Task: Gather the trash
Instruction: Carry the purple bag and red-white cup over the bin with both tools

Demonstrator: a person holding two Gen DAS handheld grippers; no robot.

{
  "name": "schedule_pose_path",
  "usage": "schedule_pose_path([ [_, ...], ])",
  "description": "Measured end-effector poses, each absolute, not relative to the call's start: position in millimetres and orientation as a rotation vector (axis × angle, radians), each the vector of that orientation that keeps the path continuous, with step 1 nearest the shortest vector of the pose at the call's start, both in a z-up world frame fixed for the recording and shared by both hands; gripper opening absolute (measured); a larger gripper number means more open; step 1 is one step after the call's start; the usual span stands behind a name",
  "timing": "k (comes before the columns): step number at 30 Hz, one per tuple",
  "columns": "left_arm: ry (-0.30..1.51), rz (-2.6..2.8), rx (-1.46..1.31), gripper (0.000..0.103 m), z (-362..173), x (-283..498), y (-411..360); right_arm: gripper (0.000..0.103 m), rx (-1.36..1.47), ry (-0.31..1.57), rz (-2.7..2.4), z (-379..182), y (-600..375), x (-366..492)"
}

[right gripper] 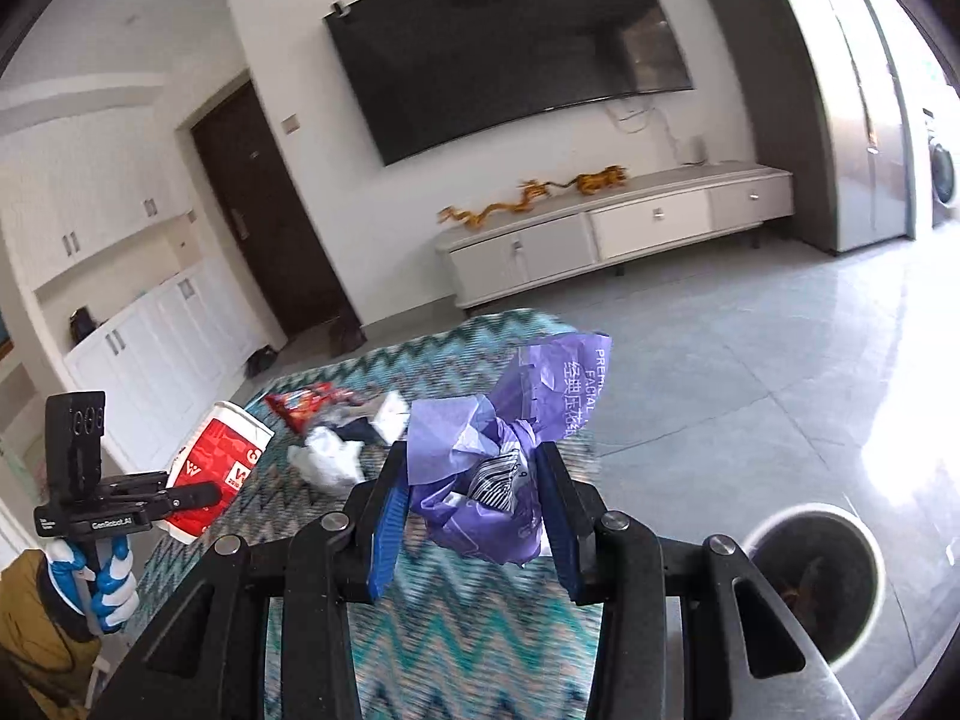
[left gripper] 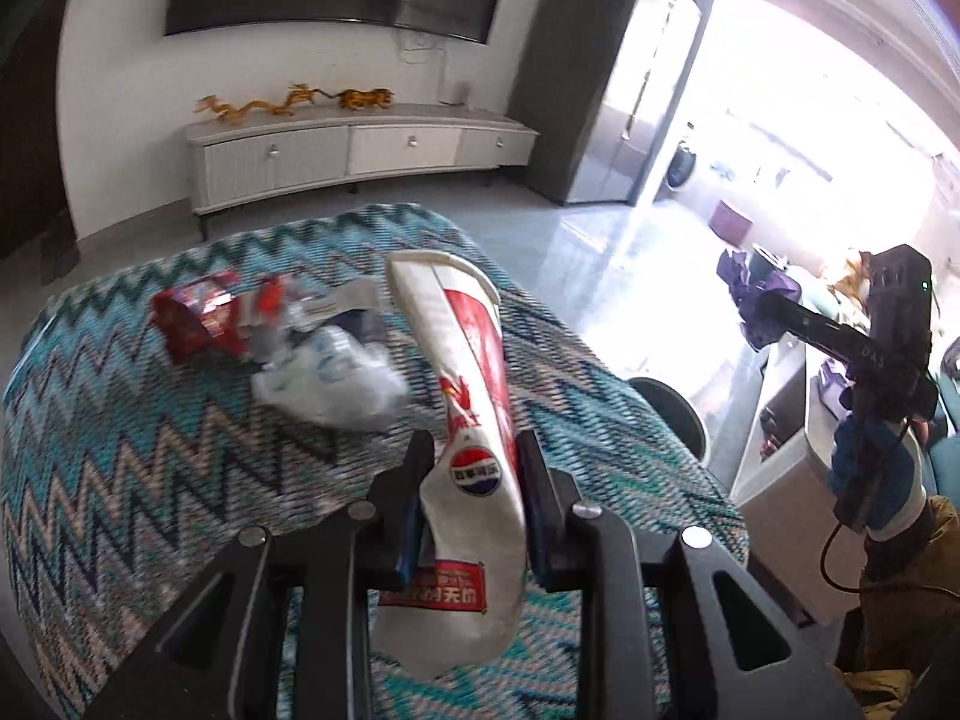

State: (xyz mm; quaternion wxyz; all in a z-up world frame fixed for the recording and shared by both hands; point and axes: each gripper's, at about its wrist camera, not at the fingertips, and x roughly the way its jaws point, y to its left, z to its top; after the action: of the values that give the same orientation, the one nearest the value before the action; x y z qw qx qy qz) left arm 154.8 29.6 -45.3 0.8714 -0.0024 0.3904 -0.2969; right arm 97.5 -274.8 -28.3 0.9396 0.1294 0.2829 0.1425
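Two grippers loaded: left gripper (left gripper: pixel 474 450) clamps the paper cup (left gripper: pixel 468 360); right gripper (right gripper: pixel 474 468) clamps the purple wrapper (right gripper: pixel 510 438), bin (right gripper: pixel 822 582) at 4 o'clock.

One crushed paper cup (left gripper: pixel 474 396), one purple wrapper (right gripper: pixel 510 450), one red packet (left gripper: pixel 192 318), one bin (right gripper: pixel 816 582), two hand-held grippers (left gripper: pixel 477 450).

**Trash held over the table, bin on the floor to the right**

The left gripper (left gripper: pixel 474 450) held a crushed paper cup (left gripper: pixel 468 396) above the table (left gripper: pixel 150 480), and the right gripper (right gripper: pixel 474 474) held a crumpled wrapper (right gripper: pixel 498 456) to its right, past the table's edge. On the table, behind both, lay a snack packet (left gripper: pixel 192 318) and a plastic bag (left gripper: pixel 336 384) just beside it. The bin (right gripper: pixel 816 582) stood on the floor right of the table. A cabinet (right gripper: pixel 612 228) stood against the far wall, under a television (right gripper: pixel 510 48).
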Motion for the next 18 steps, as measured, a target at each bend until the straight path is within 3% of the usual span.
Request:
schedule_pose_path([
  [10,0.872,-0.816,0.101,0.026,-43,162,-116,0.039,0.395,0.561,0.152,-56,-374,71],
  [18,0.979,-0.909,0.173,0.026,-72,177,-242,0.039,0.506,0.607,0.049,-109,-449,59],
])
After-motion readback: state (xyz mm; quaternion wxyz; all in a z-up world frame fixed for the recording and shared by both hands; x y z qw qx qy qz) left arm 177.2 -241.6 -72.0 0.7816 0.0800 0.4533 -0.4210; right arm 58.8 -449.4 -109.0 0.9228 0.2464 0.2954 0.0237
